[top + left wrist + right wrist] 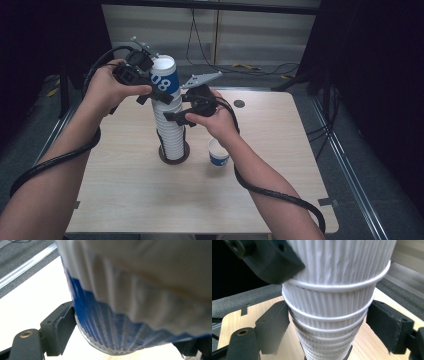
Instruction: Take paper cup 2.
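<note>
Bracing the tall stack of ribbed white paper cups [170,127] on the tabletop [125,190], my right gripper [172,116] straddles it unpressed, while my left gripper [160,95] clamps the blue-banded top cup [165,80] to separate it.

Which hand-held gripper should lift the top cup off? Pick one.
Left. The left hand-held gripper is already closed around the top cup, while the right hand-held gripper brackets the stack below, likely to steady it.
</note>
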{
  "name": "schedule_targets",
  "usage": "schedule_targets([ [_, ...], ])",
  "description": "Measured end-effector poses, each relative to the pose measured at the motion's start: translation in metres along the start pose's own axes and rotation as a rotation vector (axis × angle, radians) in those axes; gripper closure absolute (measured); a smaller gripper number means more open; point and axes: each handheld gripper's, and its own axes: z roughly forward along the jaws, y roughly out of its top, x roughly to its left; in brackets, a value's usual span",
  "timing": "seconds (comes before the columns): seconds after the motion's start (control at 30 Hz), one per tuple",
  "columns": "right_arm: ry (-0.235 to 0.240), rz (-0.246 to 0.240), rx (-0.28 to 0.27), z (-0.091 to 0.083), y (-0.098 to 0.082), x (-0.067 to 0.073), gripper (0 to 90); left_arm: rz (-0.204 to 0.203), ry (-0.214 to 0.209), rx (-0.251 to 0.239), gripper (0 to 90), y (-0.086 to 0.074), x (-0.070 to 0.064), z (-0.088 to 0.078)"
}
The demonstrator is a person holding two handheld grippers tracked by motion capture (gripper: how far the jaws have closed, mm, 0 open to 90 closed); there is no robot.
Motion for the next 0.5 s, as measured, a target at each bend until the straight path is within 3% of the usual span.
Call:
schedule_targets([
  [0.27, -0.004, 0.007, 0.003, -0.0006, 0.0001, 0.0012, 18.3, 0.010, -0.003, 0.005, 18.3, 0.0023, -0.0006, -0.0073],
  [0.33, -0.006, 0.010, 0.001, -0.0004, -0.0001, 0.0015, 18.4, -0.012, -0.010, -0.005, 18.4, 0.0023, -0.0010, -0.0071],
  [0.5, -0.005, 0.009, 0.001, -0.0006, -0.0001, 0.0015, 18.4, -0.006, -0.009, 0.005, 18.4, 0.0029, -0.0003, -0.0083],
])
